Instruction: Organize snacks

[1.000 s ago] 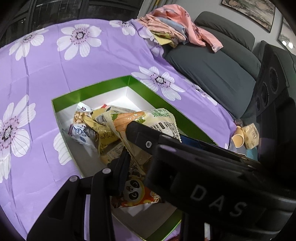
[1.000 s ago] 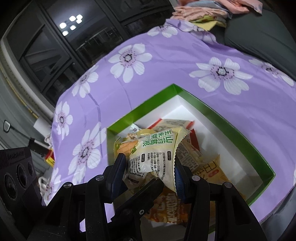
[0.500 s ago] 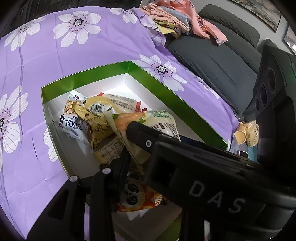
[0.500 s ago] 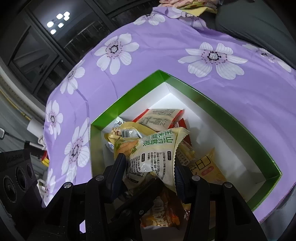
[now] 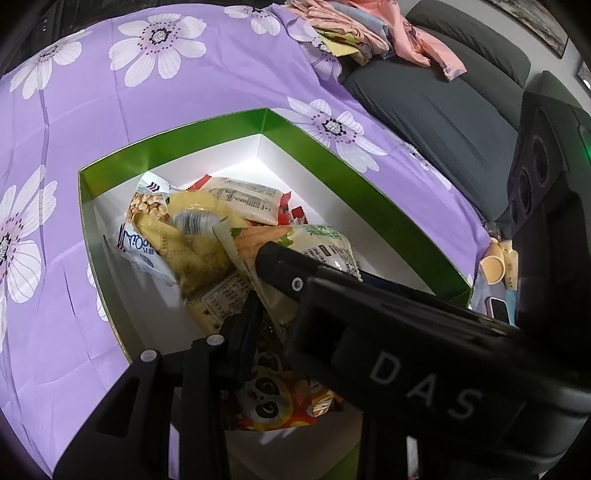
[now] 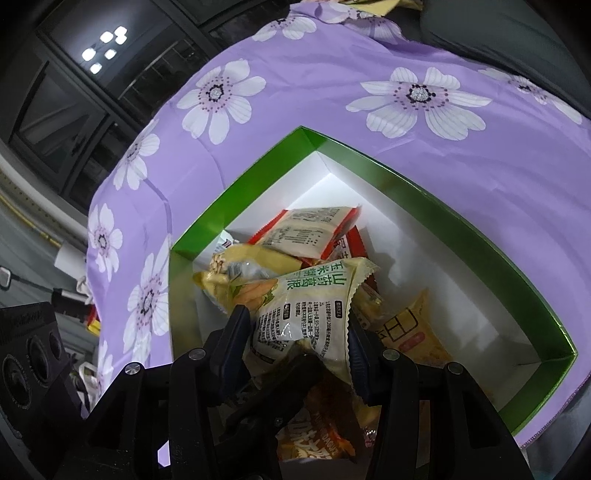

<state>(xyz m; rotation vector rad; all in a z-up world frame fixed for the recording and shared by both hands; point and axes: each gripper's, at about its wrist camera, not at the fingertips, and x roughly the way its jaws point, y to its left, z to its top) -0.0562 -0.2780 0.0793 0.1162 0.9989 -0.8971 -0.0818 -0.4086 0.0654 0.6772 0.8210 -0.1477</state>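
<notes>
- Clamped between both fingers of the right tongs (image 6: 295, 332), the pale green-printed snack packet (image 6: 306, 306) hangs above the pile inside the green-rimmed box (image 6: 461, 236); the left wrist view shows the same packet (image 5: 317, 243) behind the right tool's black body.
- Beneath and around it lie other snacks: a peanut packet (image 5: 147, 206) by the left wall, a yellow packet (image 5: 192, 251), a beige-and-red packet (image 6: 310, 232) toward the far corner, a yellow-orange packet (image 6: 406, 328) to the right, and a panda-printed packet (image 5: 273, 402) nearest the camera.
- Whether the left tongs (image 5: 258, 306) are wide or narrow cannot be told: only one finger (image 5: 243, 332) shows, low over the pile, the other hidden by the right tool.
- Under the box, the surface is covered with a purple flowered cloth (image 5: 110, 92).
- Farther off stand a grey sofa (image 5: 443, 110) with heaped clothes (image 5: 369, 26), and a black speaker (image 5: 535, 177).
</notes>
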